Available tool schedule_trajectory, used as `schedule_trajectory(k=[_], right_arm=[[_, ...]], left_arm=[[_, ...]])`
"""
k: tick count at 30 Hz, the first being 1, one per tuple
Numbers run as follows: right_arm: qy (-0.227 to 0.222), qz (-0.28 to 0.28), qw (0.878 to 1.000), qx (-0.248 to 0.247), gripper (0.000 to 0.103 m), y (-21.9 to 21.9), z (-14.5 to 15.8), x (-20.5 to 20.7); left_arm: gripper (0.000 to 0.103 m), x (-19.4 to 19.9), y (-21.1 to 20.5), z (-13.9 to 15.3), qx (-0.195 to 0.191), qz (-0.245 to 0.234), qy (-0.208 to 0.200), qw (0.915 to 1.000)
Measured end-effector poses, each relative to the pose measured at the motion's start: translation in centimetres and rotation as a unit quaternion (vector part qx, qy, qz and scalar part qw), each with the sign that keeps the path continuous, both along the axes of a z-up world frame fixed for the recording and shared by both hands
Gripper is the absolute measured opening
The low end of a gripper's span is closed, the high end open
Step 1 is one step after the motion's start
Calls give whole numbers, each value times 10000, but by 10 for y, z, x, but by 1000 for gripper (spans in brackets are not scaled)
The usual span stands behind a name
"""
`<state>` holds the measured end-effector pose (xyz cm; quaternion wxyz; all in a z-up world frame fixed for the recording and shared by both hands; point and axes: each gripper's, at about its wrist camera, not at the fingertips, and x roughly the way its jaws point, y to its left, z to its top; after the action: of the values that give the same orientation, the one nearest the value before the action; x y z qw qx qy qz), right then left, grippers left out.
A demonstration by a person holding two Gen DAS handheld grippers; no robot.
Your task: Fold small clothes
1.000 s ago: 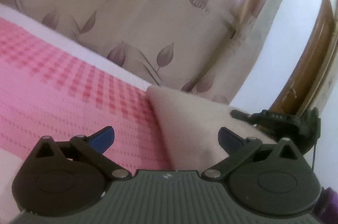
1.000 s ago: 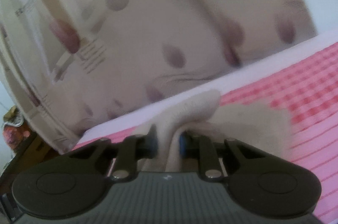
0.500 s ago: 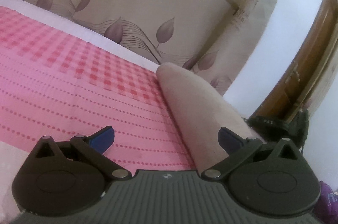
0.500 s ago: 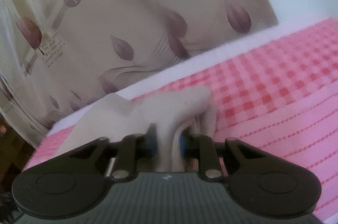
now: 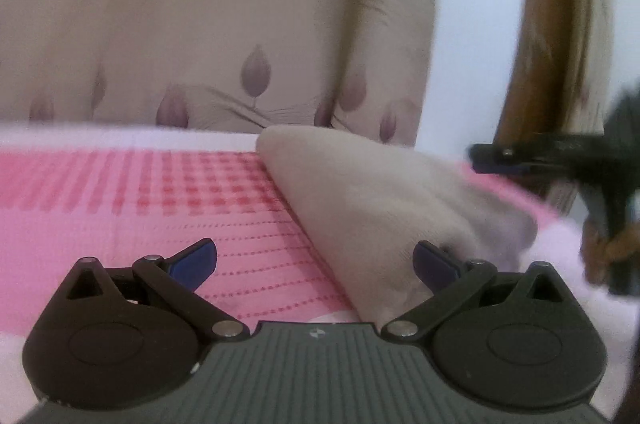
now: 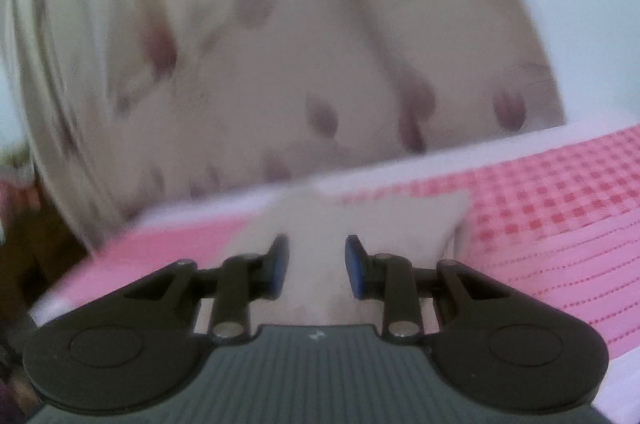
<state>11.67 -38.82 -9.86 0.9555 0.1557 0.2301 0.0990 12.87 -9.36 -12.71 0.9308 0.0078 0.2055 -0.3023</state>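
In left view only: right gripper (image 5: 492,162) beside beige cloth (image 5: 372,200).

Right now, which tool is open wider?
The left tool: it is spread wide above the pink sheet. The right tool shows a much narrower gap, with the beige cloth in it.

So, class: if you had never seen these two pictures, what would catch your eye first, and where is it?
First, the beige garment lying in a folded heap on the pink checked bedspread. Next, the left hand-held gripper, wide open at the cloth's near edge. Behind the bed hangs a cream curtain with purple leaves.
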Motion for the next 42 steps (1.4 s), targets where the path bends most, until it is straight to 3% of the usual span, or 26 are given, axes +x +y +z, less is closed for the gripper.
schedule_trajectory(k=[3, 7, 11, 14, 19, 23, 27, 33, 42], right_arm=[[562, -107, 9980, -264, 28, 2, -28, 14], [331, -109, 9993, -117, 28, -3, -41, 7], [284, -128, 9995, -45, 28, -5, -46, 7], [244, -147, 9995, -137, 28, -2, -45, 5], [207, -158, 9991, -333, 28, 5, -42, 3], [156, -162, 9969, -754, 29, 19, -42, 1], [126, -278, 9906, -1332, 29, 36, -42, 0], [122, -363, 9848, -1694, 29, 46, -43, -1], [112, -374, 9836, -1762, 29, 48, -42, 0]], left_arm=[[103, -11, -29, 0, 567, -87, -278, 9980], [103, 1, -59, -8, 1201, 166, -84, 9926], [103, 13, -74, -10, 1374, 276, -119, 9901], [103, 20, -91, -17, 1917, 482, -40, 9803], [103, 21, -45, -18, 1527, 1114, 409, 9811], [103, 26, -20, -19, 1098, 1133, 814, 9841], [103, 22, -19, -17, 1053, 929, 764, 9871], [103, 21, -17, -17, 862, 886, 824, 9889], [103, 18, -20, -17, 993, 912, 705, 9884]])
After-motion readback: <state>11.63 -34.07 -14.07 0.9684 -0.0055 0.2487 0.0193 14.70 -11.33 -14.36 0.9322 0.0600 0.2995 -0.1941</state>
